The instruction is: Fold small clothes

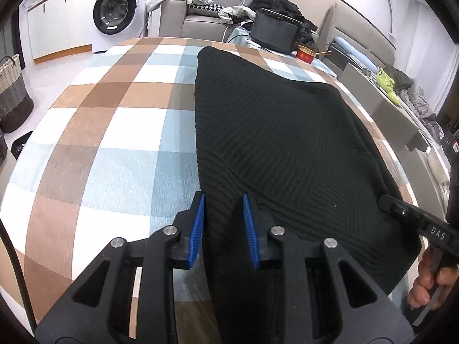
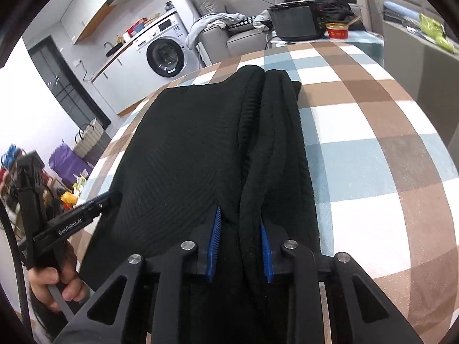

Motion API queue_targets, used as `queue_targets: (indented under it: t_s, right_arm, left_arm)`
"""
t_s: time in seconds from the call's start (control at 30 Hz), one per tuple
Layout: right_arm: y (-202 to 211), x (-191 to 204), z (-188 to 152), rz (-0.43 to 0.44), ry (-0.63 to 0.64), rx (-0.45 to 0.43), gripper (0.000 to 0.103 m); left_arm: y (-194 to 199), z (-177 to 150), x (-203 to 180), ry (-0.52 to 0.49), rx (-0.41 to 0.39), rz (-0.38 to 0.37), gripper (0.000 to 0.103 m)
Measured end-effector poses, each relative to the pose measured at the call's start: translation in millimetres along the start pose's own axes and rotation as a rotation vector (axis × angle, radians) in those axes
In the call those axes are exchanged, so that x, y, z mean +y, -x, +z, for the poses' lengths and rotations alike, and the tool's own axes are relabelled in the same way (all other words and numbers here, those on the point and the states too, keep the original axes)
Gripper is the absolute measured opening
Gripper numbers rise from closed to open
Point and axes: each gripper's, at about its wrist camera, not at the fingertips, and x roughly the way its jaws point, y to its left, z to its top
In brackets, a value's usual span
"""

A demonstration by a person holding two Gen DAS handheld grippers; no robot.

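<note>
1. Two grippers hold the near hem of one black ribbed knit garment (image 1: 275, 132), which lies flat on a table covered by a brown, white and blue checked cloth (image 1: 114, 132).
2. Left gripper (image 1: 223, 223): its blue pads (image 1: 198, 229) are closed onto a raised fold of the knit at the garment's near left corner; fabric fills the gap between them.
3. Right gripper (image 2: 241, 243): its blue pads (image 2: 215, 240) are closed onto a bunched roll of the knit at the garment's near right edge.
4. Garment position: the body extends from the near table edge toward the far side. Along its right edge, folded layers form long lengthwise ridges (image 2: 275, 132).
5. Each wrist view shows the opposite gripper at the picture's edge, with a hand (image 2: 57, 281) on its handle.
6. Far of the table: a red bowl (image 1: 305, 53) just beside a black appliance (image 1: 272, 33), a grey sofa (image 1: 200, 23) carrying clothes, and a washing machine (image 1: 116, 11).
7. On the floor to the left stands a woven basket (image 1: 13, 94).
</note>
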Motion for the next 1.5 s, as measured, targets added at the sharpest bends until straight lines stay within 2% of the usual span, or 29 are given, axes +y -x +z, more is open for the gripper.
queue_targets:
  t_s: [0.23, 0.33, 0.43, 0.47, 0.5, 0.67, 0.77, 0.83, 0.87, 0.97, 1.13, 1.27, 1.33, 1.4, 1.5]
  right_arm:
    - [-1, 2, 0, -0.018, 0.016, -0.001, 0.025]
    - [9, 0, -2, 0.000, 0.025, 0.011, 0.025]
    - [29, -6, -8, 0.020, 0.046, 0.006, 0.036]
    - [36, -9, -11, 0.022, 0.051, 0.003, 0.043]
    - [42, -11, -14, 0.028, 0.056, 0.005, 0.044]
    - [57, -21, -34, 0.074, 0.047, 0.056, 0.044]
    - [58, -17, -43, 0.051, 0.083, 0.068, 0.044]
    - [52, -18, -46, 0.034, 0.084, 0.078, 0.036]
    - [46, -18, -46, 0.037, 0.078, 0.086, 0.029]
    - [40, -17, -46, 0.031, 0.085, 0.060, 0.026]
    - [30, -15, -38, 0.017, 0.061, 0.031, 0.025]
    - [28, -9, -33, -0.029, 0.073, 0.009, 0.027]
    - [28, -9, -32, -0.040, 0.081, 0.011, 0.031]
    - [33, -10, -30, -0.048, 0.090, 0.010, 0.041]
    - [49, -14, -26, -0.040, 0.090, -0.006, 0.044]
  left_arm:
    - [1, 1, -3, -0.006, -0.006, 0.010, 0.023]
    - [10, -6, -1, -0.012, -0.008, 0.006, 0.024]
    - [19, -17, 2, -0.004, -0.003, -0.007, 0.028]
    - [23, -22, 3, 0.000, 0.001, -0.014, 0.030]
    - [25, -26, 4, 0.002, 0.007, -0.026, 0.031]
    - [33, -47, 0, -0.008, 0.034, -0.068, 0.034]
    - [41, -58, -6, -0.036, 0.030, -0.068, 0.034]
    - [41, -61, -10, -0.062, 0.026, -0.049, 0.034]
    - [41, -63, -13, -0.076, 0.025, -0.039, 0.030]
    - [39, -62, -17, -0.094, 0.013, -0.012, 0.028]
    - [32, -50, -14, -0.057, -0.007, 0.007, 0.028]
    - [36, -49, -11, -0.039, -0.017, -0.015, 0.028]
    - [42, -50, -8, -0.028, -0.026, -0.022, 0.028]
    - [46, -50, -6, -0.024, -0.032, -0.020, 0.028]
    - [58, -50, -4, -0.021, -0.049, -0.005, 0.029]
